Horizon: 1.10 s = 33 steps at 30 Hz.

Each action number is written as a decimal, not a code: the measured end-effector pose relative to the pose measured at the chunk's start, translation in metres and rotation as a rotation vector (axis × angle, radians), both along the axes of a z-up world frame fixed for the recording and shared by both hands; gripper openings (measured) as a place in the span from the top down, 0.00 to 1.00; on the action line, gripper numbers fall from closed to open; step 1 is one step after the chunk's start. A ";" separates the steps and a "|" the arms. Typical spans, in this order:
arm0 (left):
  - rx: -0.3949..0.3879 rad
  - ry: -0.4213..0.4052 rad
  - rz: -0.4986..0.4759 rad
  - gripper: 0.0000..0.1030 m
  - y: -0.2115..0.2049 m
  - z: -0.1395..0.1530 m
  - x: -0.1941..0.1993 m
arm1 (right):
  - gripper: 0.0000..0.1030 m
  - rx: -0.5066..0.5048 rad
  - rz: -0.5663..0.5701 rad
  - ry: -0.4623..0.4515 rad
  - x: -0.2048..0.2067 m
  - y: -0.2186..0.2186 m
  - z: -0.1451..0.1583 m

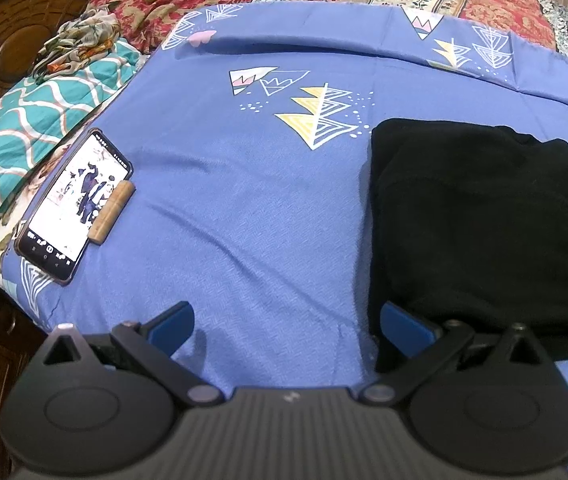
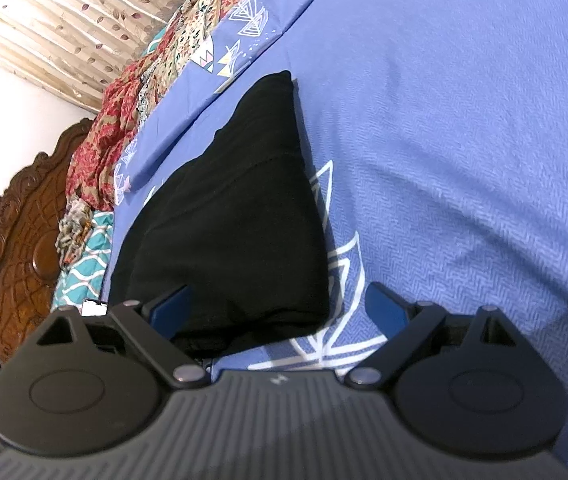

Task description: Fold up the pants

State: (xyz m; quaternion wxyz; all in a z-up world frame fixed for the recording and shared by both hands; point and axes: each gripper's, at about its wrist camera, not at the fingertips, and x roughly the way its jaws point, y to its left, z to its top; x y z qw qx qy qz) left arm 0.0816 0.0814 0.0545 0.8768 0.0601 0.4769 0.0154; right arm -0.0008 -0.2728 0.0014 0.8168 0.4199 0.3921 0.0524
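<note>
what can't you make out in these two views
- Black pants: in the left wrist view the right edge cuts them off and the left gripper hides their near edge.
- Pants' fold layers: too dark to count in either view.
- Phone screen: too small to read.
- Right wrist view: right gripper body hides the pants' near corner.

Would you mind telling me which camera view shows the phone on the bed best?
The left wrist view does: the phone lies face-up on the blue bedsheet, screen lit, with a small wooden cylinder against its edge. The right wrist view shows at most a bright white sliver behind its left finger, too little to identify.
</note>
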 end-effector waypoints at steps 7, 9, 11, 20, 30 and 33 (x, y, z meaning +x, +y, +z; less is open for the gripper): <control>0.000 0.002 0.000 0.00 0.002 -0.002 0.001 | 0.08 -0.083 0.002 -0.010 0.000 0.009 0.007; 0.002 0.001 0.000 0.00 0.004 -0.004 0.001 | 0.08 -0.132 -0.019 -0.026 -0.002 0.009 0.012; 0.004 0.001 0.001 0.00 0.004 -0.005 0.002 | 0.08 -0.201 -0.041 -0.053 -0.004 0.012 0.019; 0.011 0.002 0.007 0.00 0.006 -0.008 0.002 | 0.08 -0.298 -0.075 -0.056 -0.003 0.015 0.017; -0.006 -0.007 0.007 0.00 0.008 -0.007 0.000 | 0.08 -0.281 -0.077 -0.004 -0.003 0.015 0.009; -0.009 -0.008 0.004 0.00 0.009 -0.008 0.000 | 0.08 -0.271 -0.081 -0.001 -0.004 0.015 0.009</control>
